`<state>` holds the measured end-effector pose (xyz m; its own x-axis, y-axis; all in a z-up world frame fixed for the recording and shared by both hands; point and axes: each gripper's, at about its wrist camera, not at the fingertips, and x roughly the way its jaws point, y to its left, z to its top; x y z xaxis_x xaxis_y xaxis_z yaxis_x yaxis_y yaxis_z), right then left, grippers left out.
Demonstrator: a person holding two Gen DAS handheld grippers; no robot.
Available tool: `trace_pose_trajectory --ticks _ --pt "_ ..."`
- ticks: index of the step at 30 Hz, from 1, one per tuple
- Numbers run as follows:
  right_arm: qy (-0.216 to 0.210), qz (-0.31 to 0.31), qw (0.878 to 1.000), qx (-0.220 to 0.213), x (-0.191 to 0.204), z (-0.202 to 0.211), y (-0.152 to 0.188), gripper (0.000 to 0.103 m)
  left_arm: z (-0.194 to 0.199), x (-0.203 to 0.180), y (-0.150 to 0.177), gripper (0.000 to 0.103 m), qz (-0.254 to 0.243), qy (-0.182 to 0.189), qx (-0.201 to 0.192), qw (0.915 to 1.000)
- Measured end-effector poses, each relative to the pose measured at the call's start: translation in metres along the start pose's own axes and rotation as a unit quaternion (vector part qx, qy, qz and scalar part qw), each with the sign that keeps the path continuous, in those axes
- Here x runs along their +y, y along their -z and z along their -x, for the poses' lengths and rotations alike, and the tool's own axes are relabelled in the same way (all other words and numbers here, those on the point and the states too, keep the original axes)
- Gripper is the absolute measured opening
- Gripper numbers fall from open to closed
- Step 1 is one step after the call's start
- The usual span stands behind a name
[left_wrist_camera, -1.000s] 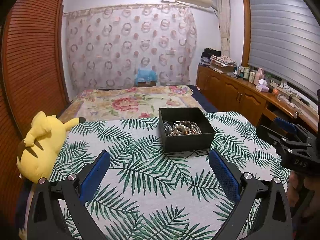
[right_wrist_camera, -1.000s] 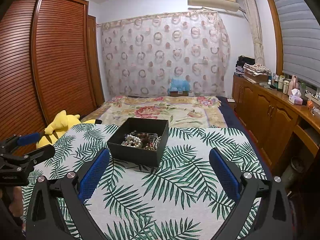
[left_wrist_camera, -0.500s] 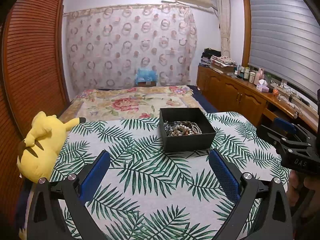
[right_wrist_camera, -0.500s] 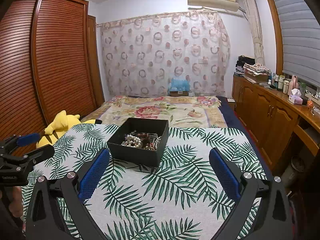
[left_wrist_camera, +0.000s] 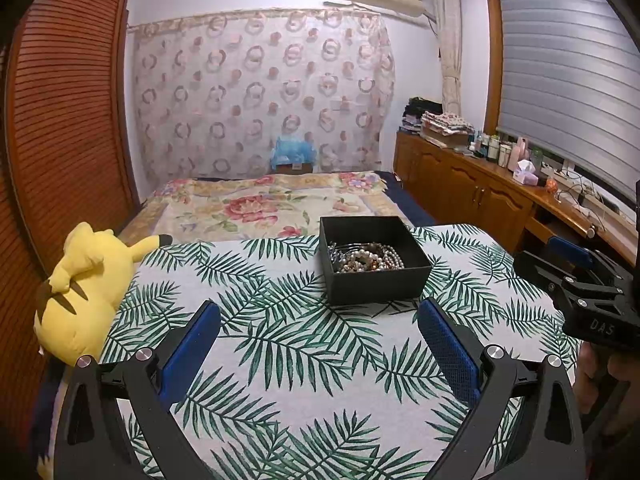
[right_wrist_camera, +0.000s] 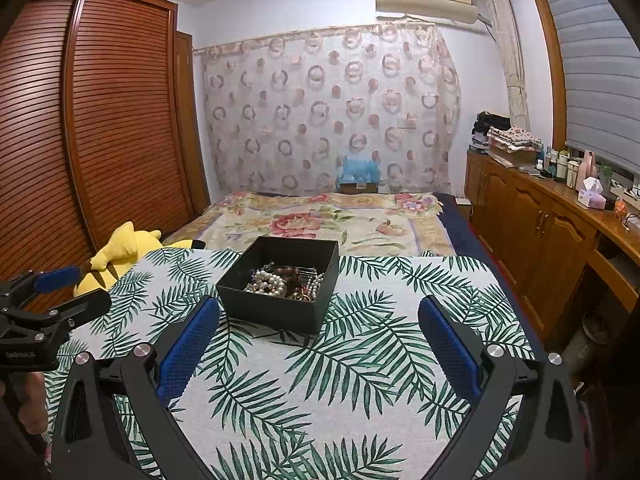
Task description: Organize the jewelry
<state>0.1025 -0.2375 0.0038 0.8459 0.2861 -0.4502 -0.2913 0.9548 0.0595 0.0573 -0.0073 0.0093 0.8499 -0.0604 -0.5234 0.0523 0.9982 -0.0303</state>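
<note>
A black open box (left_wrist_camera: 376, 280) stands on a table with a palm-leaf cloth (left_wrist_camera: 280, 340); it also shows in the right wrist view (right_wrist_camera: 276, 312). Inside lies a tangle of bead and pearl jewelry (left_wrist_camera: 366, 258), also seen in the right wrist view (right_wrist_camera: 286, 282). My left gripper (left_wrist_camera: 320, 320) is open and empty, short of the box and a little left of it. My right gripper (right_wrist_camera: 320, 320) is open and empty, just short of the box's near right corner. Each gripper shows at the edge of the other's view: the right gripper (left_wrist_camera: 576, 276), the left gripper (right_wrist_camera: 44, 292).
A yellow plush toy (left_wrist_camera: 88, 288) lies at the table's left edge. A bed with a floral cover (left_wrist_camera: 272, 204) is beyond the table. A wooden cabinet (right_wrist_camera: 552, 236) with bottles runs along the right wall. A slatted wardrobe (right_wrist_camera: 100, 140) stands left.
</note>
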Motion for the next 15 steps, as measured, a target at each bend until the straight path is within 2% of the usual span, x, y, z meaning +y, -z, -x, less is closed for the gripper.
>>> trace_pose_trajectory --ticks 15 --pt "-0.001 0.000 1.000 0.000 0.0007 0.0016 0.0028 0.100 0.0011 0.0010 -0.0002 0.095 0.001 -0.001 0.001 1.0000"
